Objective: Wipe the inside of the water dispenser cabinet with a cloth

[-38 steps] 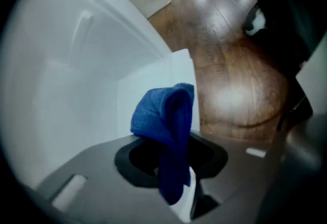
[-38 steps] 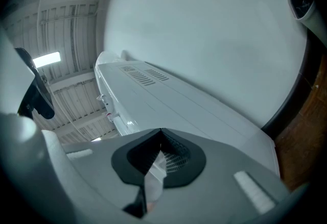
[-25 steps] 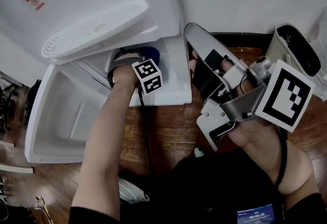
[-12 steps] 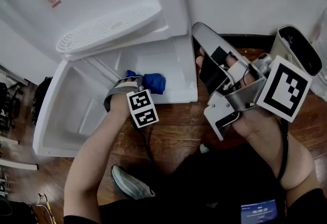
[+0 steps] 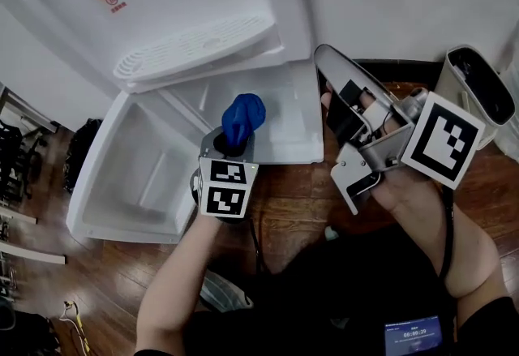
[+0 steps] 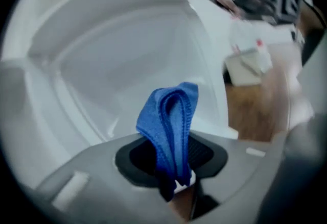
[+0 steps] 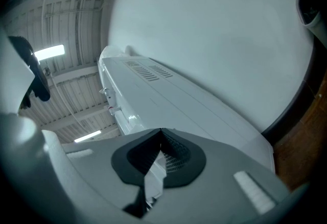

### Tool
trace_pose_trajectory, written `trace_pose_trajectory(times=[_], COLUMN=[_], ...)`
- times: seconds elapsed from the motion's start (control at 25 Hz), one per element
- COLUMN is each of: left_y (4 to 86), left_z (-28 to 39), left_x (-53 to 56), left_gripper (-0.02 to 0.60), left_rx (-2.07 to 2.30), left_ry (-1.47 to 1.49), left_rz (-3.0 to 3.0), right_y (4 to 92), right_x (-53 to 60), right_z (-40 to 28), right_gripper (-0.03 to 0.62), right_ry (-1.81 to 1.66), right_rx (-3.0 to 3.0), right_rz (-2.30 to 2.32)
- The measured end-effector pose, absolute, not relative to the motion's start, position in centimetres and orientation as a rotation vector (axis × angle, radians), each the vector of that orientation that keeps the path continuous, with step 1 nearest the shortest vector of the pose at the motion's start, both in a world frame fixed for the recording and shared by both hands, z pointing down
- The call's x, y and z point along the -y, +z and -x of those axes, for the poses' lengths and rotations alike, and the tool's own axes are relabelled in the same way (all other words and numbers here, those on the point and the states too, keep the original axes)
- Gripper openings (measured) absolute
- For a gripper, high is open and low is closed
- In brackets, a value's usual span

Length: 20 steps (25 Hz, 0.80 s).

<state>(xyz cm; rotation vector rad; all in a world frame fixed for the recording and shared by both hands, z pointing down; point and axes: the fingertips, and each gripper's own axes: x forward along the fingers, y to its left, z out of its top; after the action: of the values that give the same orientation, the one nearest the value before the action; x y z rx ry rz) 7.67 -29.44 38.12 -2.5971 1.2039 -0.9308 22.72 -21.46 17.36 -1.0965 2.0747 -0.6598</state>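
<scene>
The white water dispenser (image 5: 186, 14) stands with its lower cabinet (image 5: 280, 115) open and the cabinet door (image 5: 122, 184) swung out to the left. My left gripper (image 5: 235, 142) is shut on a bunched blue cloth (image 5: 243, 117), held just outside the cabinet's opening. In the left gripper view the cloth (image 6: 171, 110) sticks up from the left gripper (image 6: 172, 154), with the white cabinet interior (image 6: 102, 54) behind it. My right gripper (image 5: 323, 56) is held up at the right, shut and empty. In the right gripper view the right gripper (image 7: 160, 136) points past the dispenser's side (image 7: 168, 95).
A white appliance with a dark top (image 5: 478, 87) stands at the right against the wall. The floor is brown wood (image 5: 284, 208), and a black baseboard (image 5: 405, 66) runs along the wall. A shoe (image 5: 223, 293) shows below my left arm. Dark clutter (image 5: 81, 152) lies left of the door.
My left gripper has come out of the cabinet with the blue cloth, rolling over and rising. The right gripper has stayed where it was.
</scene>
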Motion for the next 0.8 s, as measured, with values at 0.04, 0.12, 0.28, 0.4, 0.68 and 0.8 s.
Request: trace_pose_trajectory(times=[0.04,0.12,0.28,0.4,0.68,0.8], left_y=[36.3,33.1,28.3,24.2,21.0,22.6], left_z=[-8.5,-9.6,-7.8,-4.6,0.7,0.6], left_x=[28.5,25.3,18.7,14.7,7.9,6.3], left_gripper=[0.132,0.132,0.133,0.133,0.133,0.133], left_rx=[-1.268,-1.182,-0.901,-0.694,-0.289,-0.154], left_ry=[-0.747,-0.438,-0.354,-0.243,0.057,-0.055], left_rz=[2.758,3.038,3.184,3.300,3.401,3.388], right_y=[17.2,17.2,16.2,14.9,20.7,22.1], right_x=[21.3,21.1,18.8,16.4,10.4,8.8], right_z=[-22.3,-21.4,-18.3,-13.8,-2.5,0.2], right_gripper=[0.005,0.005,0.005,0.006,0.254,0.267], right_ry=[-0.638,-0.601,-0.505,-0.309,-0.472,-0.600], right_rx=[-2.103,-2.160,-2.286,-2.529,-2.963,-2.970], right_rz=[1.095,1.086,0.995,0.861,0.170,0.028])
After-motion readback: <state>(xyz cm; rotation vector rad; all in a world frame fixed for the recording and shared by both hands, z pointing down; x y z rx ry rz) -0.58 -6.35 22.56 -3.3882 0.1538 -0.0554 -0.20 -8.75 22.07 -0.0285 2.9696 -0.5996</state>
